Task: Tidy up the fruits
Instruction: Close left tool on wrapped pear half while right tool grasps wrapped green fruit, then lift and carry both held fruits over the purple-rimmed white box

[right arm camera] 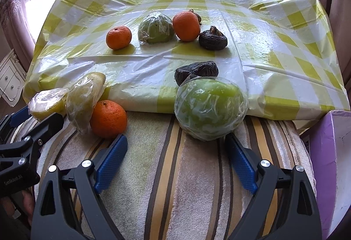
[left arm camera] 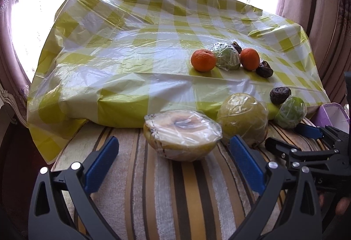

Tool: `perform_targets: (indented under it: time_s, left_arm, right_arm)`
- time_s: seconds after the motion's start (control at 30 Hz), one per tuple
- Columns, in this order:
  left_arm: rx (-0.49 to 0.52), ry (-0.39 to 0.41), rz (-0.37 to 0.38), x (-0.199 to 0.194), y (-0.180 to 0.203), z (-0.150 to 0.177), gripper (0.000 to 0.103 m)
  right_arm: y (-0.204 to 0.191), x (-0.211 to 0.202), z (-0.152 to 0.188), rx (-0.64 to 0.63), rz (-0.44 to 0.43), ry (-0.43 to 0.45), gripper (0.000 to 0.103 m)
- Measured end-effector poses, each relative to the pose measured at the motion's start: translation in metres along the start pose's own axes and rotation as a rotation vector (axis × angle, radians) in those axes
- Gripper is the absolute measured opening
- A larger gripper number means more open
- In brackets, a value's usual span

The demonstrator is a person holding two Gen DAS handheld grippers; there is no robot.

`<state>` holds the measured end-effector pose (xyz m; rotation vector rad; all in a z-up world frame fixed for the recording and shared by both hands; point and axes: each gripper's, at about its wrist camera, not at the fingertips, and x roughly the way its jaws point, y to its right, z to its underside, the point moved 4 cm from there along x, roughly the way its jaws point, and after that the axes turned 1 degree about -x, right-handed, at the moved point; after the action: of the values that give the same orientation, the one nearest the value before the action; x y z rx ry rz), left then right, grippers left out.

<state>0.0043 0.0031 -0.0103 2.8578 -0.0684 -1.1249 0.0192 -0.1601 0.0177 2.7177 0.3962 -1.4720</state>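
Cling-wrapped green fruit [right arm camera: 208, 106] sits on the striped cushion [right arm camera: 175, 174] against the checked cloth's [right arm camera: 274, 46] edge, just ahead of the wide-open, empty right claw [right arm camera: 176, 165]. Left claw [left arm camera: 173, 165], also spread and empty, faces a wrapped halved fruit [left arm camera: 182, 134]. Slick film may slip under pinch.
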Motion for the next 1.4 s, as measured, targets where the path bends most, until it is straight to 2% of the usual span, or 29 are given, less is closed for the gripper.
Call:
perform_targets:
  time_s: [0.13,0.23,0.33,0.4,0.53,0.63,0.73,0.87,1.0,1.07,1.13,1.4]
  left_arm:
    - [0.014,0.017,0.006,-0.004,0.004,-0.002,0.100]
    - [0.018,0.018,0.015,-0.004,0.005,-0.003,0.094]
    - [0.010,0.011,0.020,-0.003,0.003,-0.003,0.091]
    - [0.005,0.014,0.021,-0.004,0.003,-0.003,0.090]
    - [0.007,0.014,0.023,-0.004,0.003,-0.003,0.088]
    - [0.000,0.014,0.025,-0.004,0.002,-0.003,0.085]
    - [-0.002,0.015,0.025,-0.004,0.002,-0.003,0.085]
    - [-0.025,0.011,0.033,-0.005,0.000,-0.007,0.084]
    - [-0.035,-0.003,0.025,-0.001,0.000,-0.010,0.074]
    - [-0.032,-0.009,0.032,0.001,0.001,-0.011,0.065]
    - [-0.024,-0.005,0.025,0.001,0.002,-0.011,0.065]
    - [-0.015,0.024,0.016,-0.003,0.005,-0.008,0.065]
  right_arm:
    - [0.009,-0.008,0.005,0.019,-0.094,0.050,0.088]
    - [0.020,-0.017,0.006,0.088,-0.185,0.083,0.088]
    - [0.038,-0.026,0.007,0.183,-0.275,0.129,0.087]
    - [0.044,-0.030,0.006,0.205,-0.256,0.144,0.087]
    - [0.043,-0.033,-0.001,0.176,-0.139,0.136,0.087]
    - [0.035,-0.031,-0.007,0.102,-0.019,0.114,0.087]
    - [0.024,-0.029,-0.011,0.015,0.085,0.130,0.087]
    - [0.017,-0.022,-0.017,-0.018,0.140,0.135,0.085]
    - [0.014,-0.016,-0.018,-0.030,0.164,0.127,0.074]
    - [0.015,-0.014,-0.017,-0.025,0.165,0.124,0.071]
    - [0.017,-0.014,-0.015,-0.010,0.163,0.126,0.059]
    - [0.022,-0.020,-0.011,0.017,0.107,0.144,0.058]
